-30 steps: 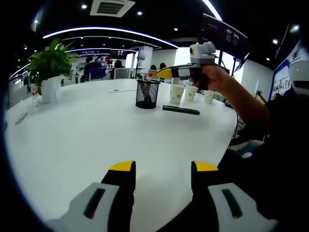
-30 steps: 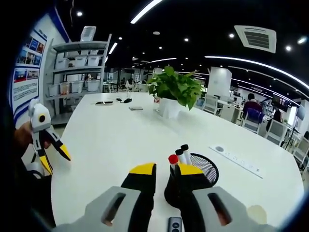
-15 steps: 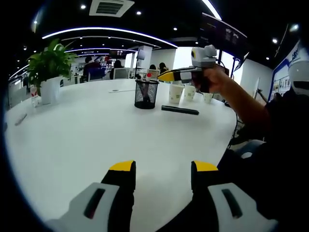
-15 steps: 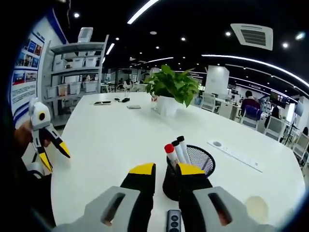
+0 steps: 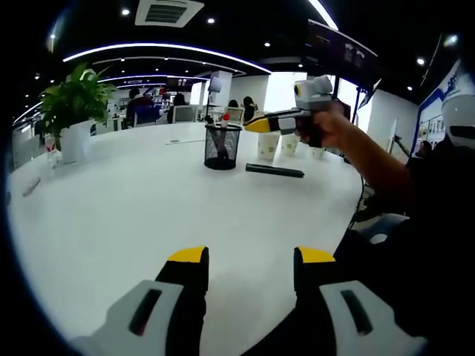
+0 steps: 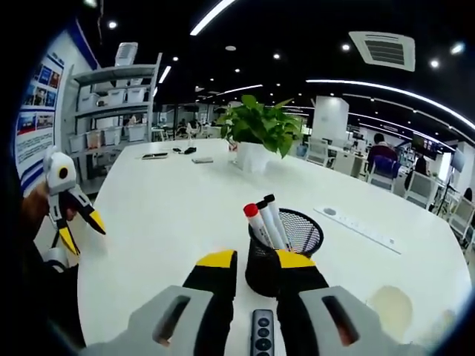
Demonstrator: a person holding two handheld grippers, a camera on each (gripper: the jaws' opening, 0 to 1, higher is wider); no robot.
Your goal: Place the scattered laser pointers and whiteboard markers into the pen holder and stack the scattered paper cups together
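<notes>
Pen holder (image 6: 284,251) stands on the worktop (image 6: 171,215) with markers (image 6: 265,222) upright inside. Laser pointer (image 5: 274,170) lies beside it; paper cups (image 5: 269,145) stand behind, near the far edge. Potted plant (image 6: 257,137) occupies the opposite end.

Three whiteboard markers (image 6: 264,222), one of them red-capped, are standing in one black mesh pen holder (image 6: 284,248), which is sitting just beyond the right gripper's fingers (image 6: 216,268). One dark laser pointer (image 6: 260,335) is lying on the desk (image 6: 163,222) between those fingers. In the left gripper view, three paper cups (image 5: 288,144) are standing far beyond the fingers (image 5: 185,261), past the holder. One potted plant (image 6: 254,133) is sitting farther out on the desk. Two grippers are showing, both with their fingers spread apart.
</notes>
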